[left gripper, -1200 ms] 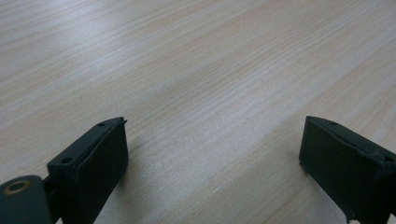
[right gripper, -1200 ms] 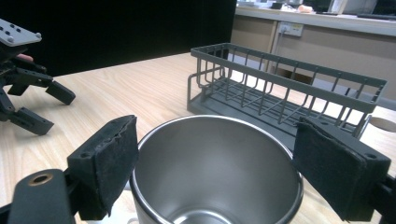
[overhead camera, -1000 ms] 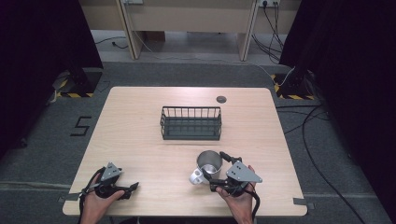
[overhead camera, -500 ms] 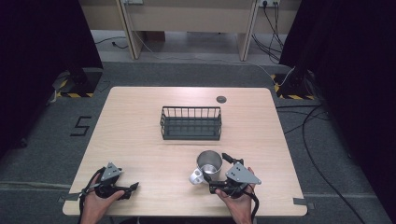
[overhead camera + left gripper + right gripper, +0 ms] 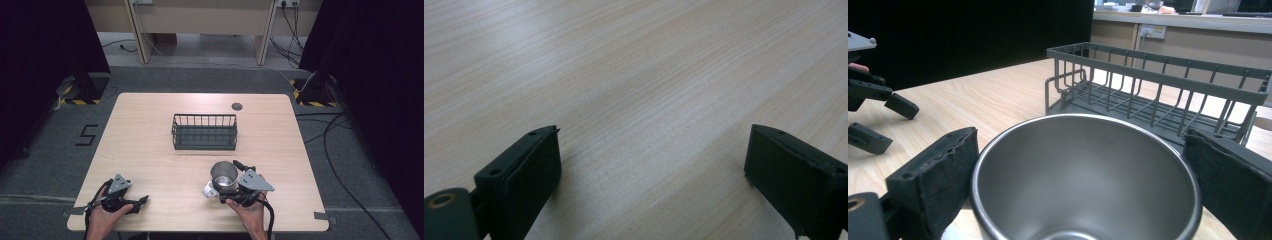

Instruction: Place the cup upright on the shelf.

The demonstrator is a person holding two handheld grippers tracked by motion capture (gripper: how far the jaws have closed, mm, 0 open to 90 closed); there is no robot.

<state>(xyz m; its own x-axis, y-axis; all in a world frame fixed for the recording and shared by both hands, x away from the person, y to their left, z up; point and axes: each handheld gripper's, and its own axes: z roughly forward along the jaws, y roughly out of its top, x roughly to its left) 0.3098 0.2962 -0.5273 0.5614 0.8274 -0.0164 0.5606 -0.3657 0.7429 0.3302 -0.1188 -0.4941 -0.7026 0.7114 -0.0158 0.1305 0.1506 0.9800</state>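
A steel cup (image 5: 223,173) stands upright on the wooden table (image 5: 150,130), near the front and right of centre. In the right gripper view the cup (image 5: 1083,175) sits between the jaws with its mouth towards the camera. My right gripper (image 5: 226,178) (image 5: 1082,150) is open, one jaw on each side of the cup and close to its wall. A small white part (image 5: 208,189) shows at the cup's lower left. My left gripper (image 5: 141,204) (image 5: 651,145) rests open near the front left edge, with bare table between its jaws.
A dark wire basket (image 5: 204,132) (image 5: 1158,95) stands empty at the table's middle, beyond the cup. A small dark disc (image 5: 236,106) lies near the far edge. My left gripper (image 5: 885,122) appears at the left of the right gripper view.
The right gripper and cup have edged slightly away from the front edge. The left gripper has not moved.
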